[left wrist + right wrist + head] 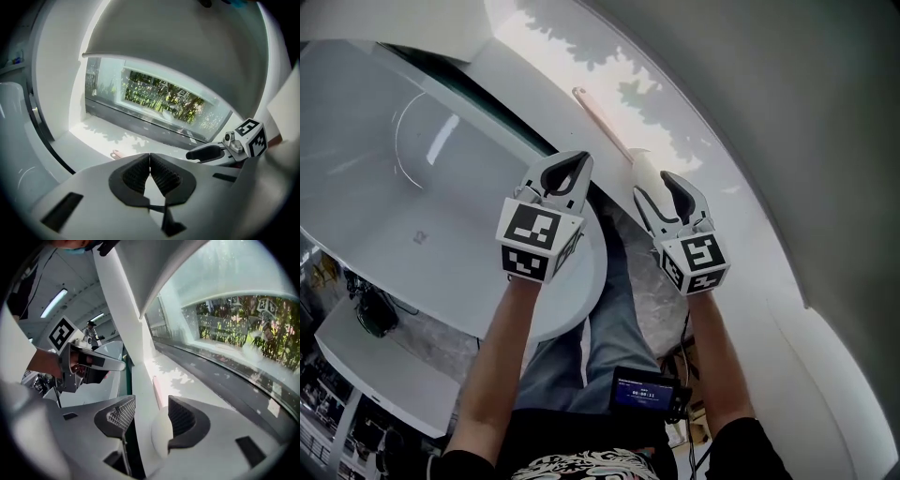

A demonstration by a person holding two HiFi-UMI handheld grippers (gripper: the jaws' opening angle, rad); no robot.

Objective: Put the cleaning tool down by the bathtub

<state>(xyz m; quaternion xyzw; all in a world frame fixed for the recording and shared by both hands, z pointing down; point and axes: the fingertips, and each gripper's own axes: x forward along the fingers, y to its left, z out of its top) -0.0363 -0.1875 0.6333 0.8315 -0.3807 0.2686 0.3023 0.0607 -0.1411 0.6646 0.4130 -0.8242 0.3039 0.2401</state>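
Note:
The cleaning tool (643, 171) is a long brush with a pale pink handle and a white rounded head. It lies on the white ledge (712, 159) beside the bathtub (403, 178), under the window. My right gripper (661, 189) stands open around the white head (161, 430), which rests against one pad while the other jaw stands well off. The pink handle (157, 391) runs away along the ledge. My left gripper (567, 167) is shut and empty, held over the tub rim; the handle's far end (115, 153) shows just beyond its jaws (150, 161).
A long window (159, 96) with greenery behind it runs along the ledge. A dark gap (127, 380) separates tub and ledge. A low white shelf (375, 361) with dark items stands at the lower left. A small screen device (642, 392) hangs at the person's waist.

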